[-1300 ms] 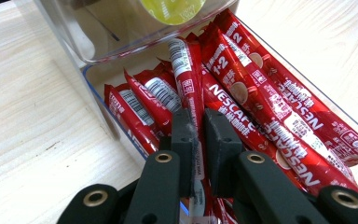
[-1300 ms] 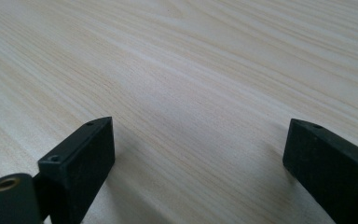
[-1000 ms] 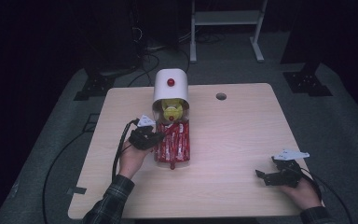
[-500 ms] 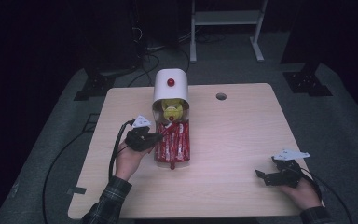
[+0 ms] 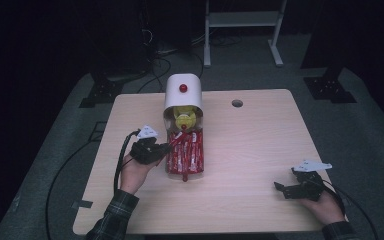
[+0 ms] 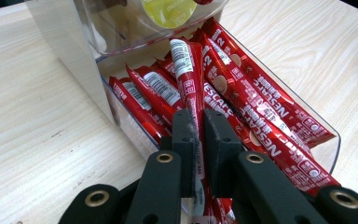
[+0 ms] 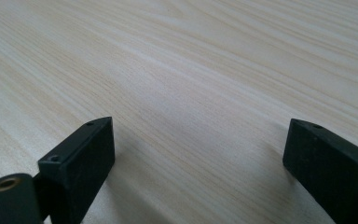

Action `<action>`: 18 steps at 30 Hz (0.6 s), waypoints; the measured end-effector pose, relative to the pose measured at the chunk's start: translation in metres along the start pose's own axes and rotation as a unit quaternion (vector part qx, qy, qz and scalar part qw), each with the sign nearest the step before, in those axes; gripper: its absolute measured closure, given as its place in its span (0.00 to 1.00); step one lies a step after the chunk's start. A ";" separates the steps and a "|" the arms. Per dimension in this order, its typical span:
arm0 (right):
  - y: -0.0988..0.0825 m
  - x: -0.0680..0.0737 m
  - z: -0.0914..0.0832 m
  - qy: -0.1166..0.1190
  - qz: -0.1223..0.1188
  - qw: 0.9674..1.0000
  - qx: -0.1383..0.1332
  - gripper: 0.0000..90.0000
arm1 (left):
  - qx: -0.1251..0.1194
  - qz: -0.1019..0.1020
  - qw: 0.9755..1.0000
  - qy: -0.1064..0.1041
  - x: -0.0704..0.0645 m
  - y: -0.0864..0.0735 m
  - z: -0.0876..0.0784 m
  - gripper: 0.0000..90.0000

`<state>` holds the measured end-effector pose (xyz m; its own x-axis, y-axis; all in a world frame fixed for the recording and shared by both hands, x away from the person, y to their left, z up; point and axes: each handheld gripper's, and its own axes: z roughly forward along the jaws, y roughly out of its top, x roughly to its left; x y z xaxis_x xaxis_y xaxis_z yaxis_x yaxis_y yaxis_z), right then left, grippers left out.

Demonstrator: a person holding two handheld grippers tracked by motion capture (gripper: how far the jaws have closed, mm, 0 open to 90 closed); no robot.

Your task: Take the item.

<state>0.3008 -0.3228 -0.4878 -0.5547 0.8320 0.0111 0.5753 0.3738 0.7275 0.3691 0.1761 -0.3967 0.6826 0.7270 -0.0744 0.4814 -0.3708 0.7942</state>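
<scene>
Red sachets [image 6: 256, 107] crowd the pinched sachet [image 6: 186, 70] under the white dispenser [image 5: 183, 92].

The table [image 5: 260, 150] is showing pale wood grain with a smooth, matt finish. The tray [image 6: 328, 135] is looking like clear, glossy plastic, and the dispenser's cover [image 5: 182, 92] like white plastic with a soft sheen. The red sachets [image 6: 256, 107] are gleaming like glossy foil or plastic film. The left gripper [image 6: 199, 135] is wearing matt black pads with brass-coloured metal rivets; the right gripper [image 7: 196, 163] is looking equally matt.
</scene>
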 end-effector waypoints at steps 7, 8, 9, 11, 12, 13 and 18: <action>0.000 0.000 0.000 0.000 -0.001 1.000 0.000 0.09 | -0.006 -0.005 1.000 0.001 0.001 -0.004 -0.007 0.93; 0.000 0.000 0.000 0.000 -0.001 1.000 0.000 0.09 | -0.006 -0.005 1.000 0.001 0.001 -0.004 -0.007 0.93; 0.000 0.000 0.000 0.000 -0.001 1.000 0.000 0.09 | -0.006 -0.006 1.000 0.002 0.001 -0.004 -0.008 0.93; 0.000 0.000 0.000 0.000 -0.001 1.000 0.000 0.09 | -0.008 -0.008 1.000 0.002 0.001 -0.005 -0.011 0.93; 0.000 0.000 0.000 0.000 -0.001 1.000 0.000 0.09 | -0.009 -0.009 1.000 0.002 0.002 -0.006 -0.012 0.93; 0.000 0.000 0.000 0.000 -0.001 1.000 0.000 0.09 | -0.009 -0.009 1.000 0.004 0.002 -0.006 -0.014 0.93; 0.000 0.000 0.000 0.000 -0.001 1.000 0.000 0.09 | -0.013 -0.012 1.000 0.006 0.003 -0.008 -0.019 0.93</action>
<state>0.3006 -0.3230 -0.4878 -0.5558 0.8312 0.0105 0.5740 0.3746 0.7281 0.3567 0.1920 -0.3920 0.6654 0.7415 -0.0863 0.4822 -0.3386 0.8080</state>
